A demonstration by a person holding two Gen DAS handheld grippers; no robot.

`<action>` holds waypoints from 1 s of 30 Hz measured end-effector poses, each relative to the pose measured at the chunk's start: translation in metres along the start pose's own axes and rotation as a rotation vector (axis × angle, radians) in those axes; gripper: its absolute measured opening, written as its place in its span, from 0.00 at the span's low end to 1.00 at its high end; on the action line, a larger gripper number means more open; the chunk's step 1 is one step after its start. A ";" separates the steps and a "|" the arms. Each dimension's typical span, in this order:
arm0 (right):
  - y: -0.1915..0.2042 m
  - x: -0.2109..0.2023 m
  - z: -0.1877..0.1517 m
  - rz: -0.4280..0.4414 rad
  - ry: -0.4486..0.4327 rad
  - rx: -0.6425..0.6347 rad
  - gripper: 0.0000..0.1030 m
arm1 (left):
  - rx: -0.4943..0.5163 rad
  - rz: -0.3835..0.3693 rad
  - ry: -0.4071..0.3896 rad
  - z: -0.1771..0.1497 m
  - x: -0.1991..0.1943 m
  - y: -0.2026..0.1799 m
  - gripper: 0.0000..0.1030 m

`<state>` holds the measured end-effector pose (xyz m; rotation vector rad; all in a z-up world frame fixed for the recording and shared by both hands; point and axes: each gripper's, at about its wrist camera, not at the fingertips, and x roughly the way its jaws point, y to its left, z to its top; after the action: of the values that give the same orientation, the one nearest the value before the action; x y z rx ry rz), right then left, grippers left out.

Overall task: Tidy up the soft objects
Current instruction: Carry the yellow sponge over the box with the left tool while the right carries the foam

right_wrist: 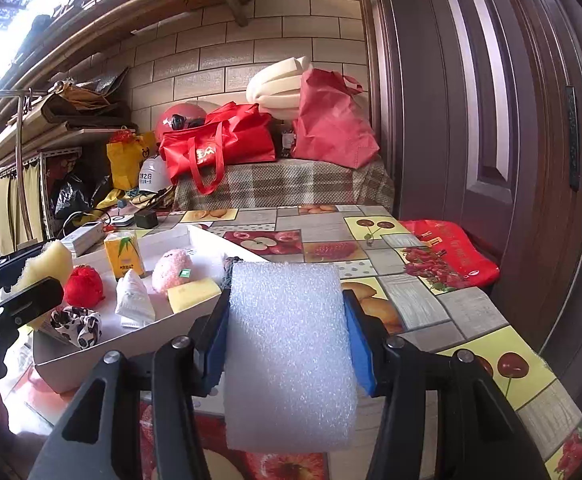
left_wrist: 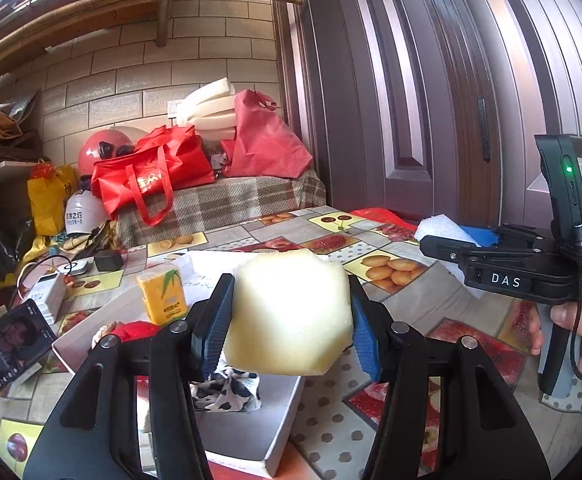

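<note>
Left wrist view: left gripper pinching yellow sponge, held above white tray on table; tray directly below and slightly ahead. Right gripper off to right, beyond tray edge.

Right wrist view: right gripper pinching white foam roll, long axis running away from camera; tray lies left. Left gripper nearer tray.

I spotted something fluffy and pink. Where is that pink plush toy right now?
In the right wrist view, the pink plush lies in the white tray, left of centre, between the yellow tissue pack and a yellow sponge.
</note>
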<state>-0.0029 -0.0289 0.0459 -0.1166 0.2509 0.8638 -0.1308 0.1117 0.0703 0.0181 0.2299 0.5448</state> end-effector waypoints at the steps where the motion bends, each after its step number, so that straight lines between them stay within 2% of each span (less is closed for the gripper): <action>1: 0.002 0.001 0.001 0.006 -0.001 0.003 0.50 | -0.007 0.015 -0.001 -0.001 -0.001 0.007 0.52; 10: 0.027 0.018 0.004 0.056 0.017 -0.011 0.50 | -0.137 0.166 0.003 -0.011 -0.011 0.074 0.52; 14: 0.034 0.025 0.006 0.071 0.021 -0.004 0.50 | -0.148 0.233 -0.016 -0.014 -0.011 0.094 0.53; 16: 0.038 0.028 0.006 0.083 0.024 -0.004 0.50 | -0.179 0.257 0.001 -0.015 -0.006 0.107 0.53; 19: 0.045 0.035 0.008 0.106 0.032 0.000 0.50 | -0.203 0.278 0.034 -0.017 0.005 0.118 0.53; 23: 0.063 0.046 0.012 0.139 0.034 -0.013 0.50 | -0.159 0.293 0.037 -0.015 0.019 0.116 0.53; 30: 0.106 0.066 0.018 0.210 0.034 -0.042 0.50 | -0.160 0.296 0.044 -0.010 0.039 0.121 0.53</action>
<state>-0.0398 0.0920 0.0456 -0.1458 0.2798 1.0769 -0.1628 0.2349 0.0616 -0.1171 0.2272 0.8581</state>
